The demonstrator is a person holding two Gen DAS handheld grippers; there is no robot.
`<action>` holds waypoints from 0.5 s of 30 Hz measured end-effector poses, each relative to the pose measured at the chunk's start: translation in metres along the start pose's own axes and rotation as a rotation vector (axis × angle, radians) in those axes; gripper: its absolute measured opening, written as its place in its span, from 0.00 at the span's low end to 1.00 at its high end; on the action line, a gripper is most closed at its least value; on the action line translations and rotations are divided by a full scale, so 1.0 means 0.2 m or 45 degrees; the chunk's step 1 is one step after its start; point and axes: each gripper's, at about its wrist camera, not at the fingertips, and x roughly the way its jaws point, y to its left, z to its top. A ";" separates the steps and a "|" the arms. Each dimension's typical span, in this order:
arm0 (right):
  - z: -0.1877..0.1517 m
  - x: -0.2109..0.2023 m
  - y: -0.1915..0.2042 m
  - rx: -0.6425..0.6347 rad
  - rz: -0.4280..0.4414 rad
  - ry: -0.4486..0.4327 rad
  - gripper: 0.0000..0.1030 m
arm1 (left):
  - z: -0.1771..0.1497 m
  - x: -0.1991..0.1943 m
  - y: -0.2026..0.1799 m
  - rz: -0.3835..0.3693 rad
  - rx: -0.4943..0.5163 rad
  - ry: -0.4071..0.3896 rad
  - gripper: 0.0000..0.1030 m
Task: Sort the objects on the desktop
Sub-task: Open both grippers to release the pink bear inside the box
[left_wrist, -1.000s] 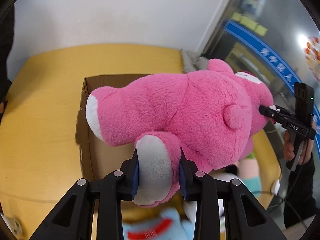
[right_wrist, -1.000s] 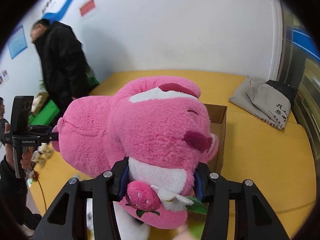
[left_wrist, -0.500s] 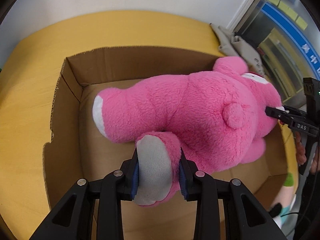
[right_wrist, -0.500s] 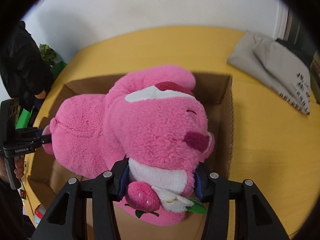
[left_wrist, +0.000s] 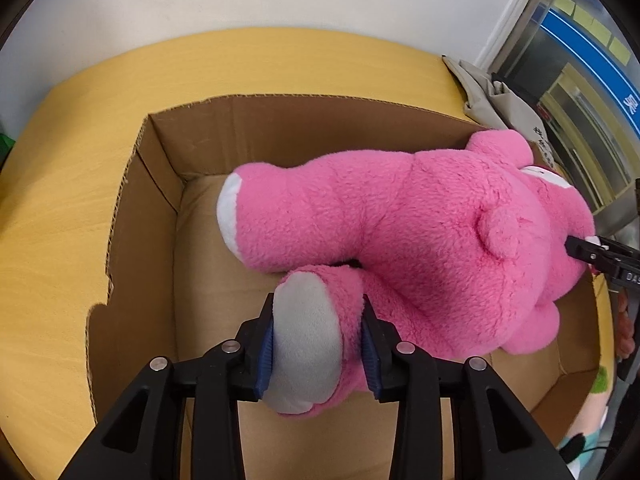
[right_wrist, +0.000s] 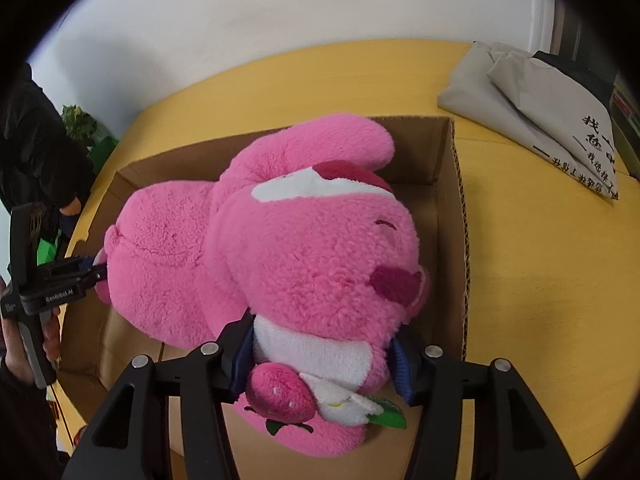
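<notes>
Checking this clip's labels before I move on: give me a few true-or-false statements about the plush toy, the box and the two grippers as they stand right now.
1. The left gripper has its jaws shut on a grey-soled foot of the fluffy pink plush bear. True.
2. The right gripper is open and clear of the toy. False: its jaws clamp the bear at the white muzzle, just above the plush strawberry.
3. The bear is over the open brown cardboard box. True.
4. The box stands on a blue table. False: the wooden table is yellow.
5. A folded grey cloth bag with black lettering lies inside the box. False: it lies on the table, outside the box.
</notes>
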 end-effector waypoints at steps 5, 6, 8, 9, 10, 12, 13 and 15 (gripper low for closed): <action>0.00 0.02 -0.01 0.003 -0.061 -0.020 0.77 | 0.01 -0.03 0.04 0.082 -0.030 -0.048 0.53; 0.00 0.01 -0.01 0.000 -0.061 -0.020 0.78 | 0.01 -0.05 0.05 0.080 -0.039 -0.062 0.54; -0.02 -0.02 0.01 -0.028 -0.065 -0.019 0.78 | 0.00 -0.12 0.06 0.104 -0.044 -0.097 0.62; -0.02 -0.04 0.02 -0.047 -0.074 -0.020 0.78 | -0.01 -0.16 0.07 0.118 -0.046 -0.116 0.70; -0.04 -0.07 0.04 -0.068 -0.083 -0.030 0.78 | -0.02 -0.19 0.07 0.120 -0.050 -0.126 0.72; -0.07 -0.17 0.07 -0.101 -0.089 -0.059 0.78 | -0.07 -0.29 0.04 0.086 -0.044 -0.150 0.73; -0.09 -0.24 0.08 -0.110 -0.072 -0.081 0.78 | -0.10 -0.34 0.04 0.073 -0.040 -0.159 0.74; -0.16 -0.36 0.10 -0.124 -0.053 -0.129 0.78 | -0.20 -0.46 0.01 0.054 -0.033 -0.183 0.81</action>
